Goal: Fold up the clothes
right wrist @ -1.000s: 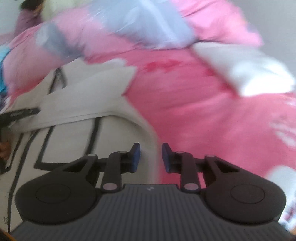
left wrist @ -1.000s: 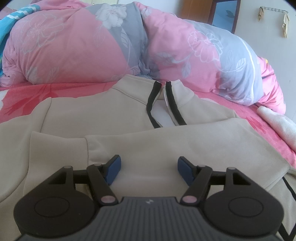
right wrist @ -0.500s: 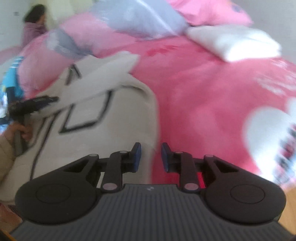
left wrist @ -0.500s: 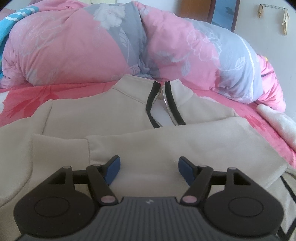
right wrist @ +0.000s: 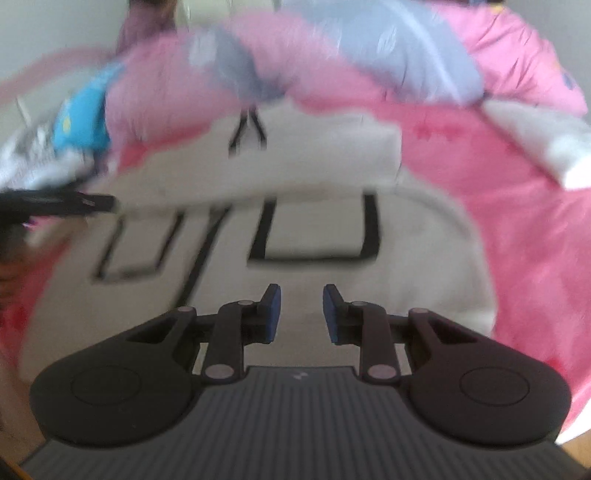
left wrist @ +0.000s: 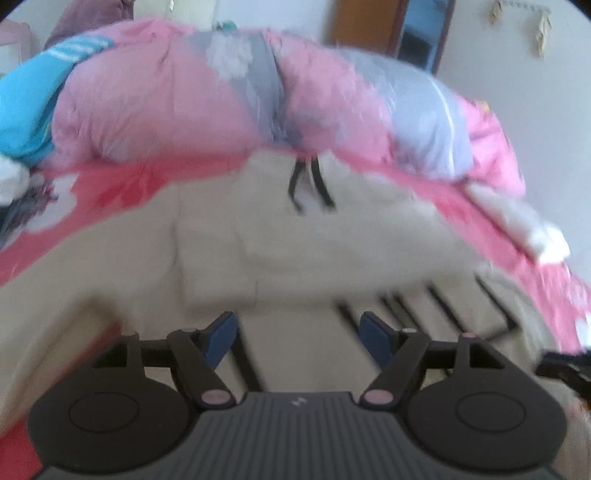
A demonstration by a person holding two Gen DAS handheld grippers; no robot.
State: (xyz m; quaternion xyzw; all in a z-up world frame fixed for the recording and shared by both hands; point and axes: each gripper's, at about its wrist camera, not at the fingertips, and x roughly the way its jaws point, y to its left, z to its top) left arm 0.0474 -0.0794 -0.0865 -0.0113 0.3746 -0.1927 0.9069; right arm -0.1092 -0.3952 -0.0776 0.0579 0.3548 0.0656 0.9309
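A beige zip jacket lies flat on the pink bed, collar with black trim at the far end and both sleeves folded across the chest. My left gripper hovers over its lower body, jaws wide and still opening, nothing between them. In the right wrist view the jacket fills the middle, with black pocket outlines on its front. My right gripper is above the hem area, its jaws narrowly apart and opening, also holding nothing. The left gripper shows as a dark bar at the left edge.
A bundled pink and grey flowered quilt lies behind the collar. A white folded cloth rests on the pink sheet to the right. Blue clothing is piled at the far left. A door stands beyond the bed.
Both views are now blurred by motion. The left gripper pulled back and up, showing more jacket. The right view swung from the sheet to face the jacket.
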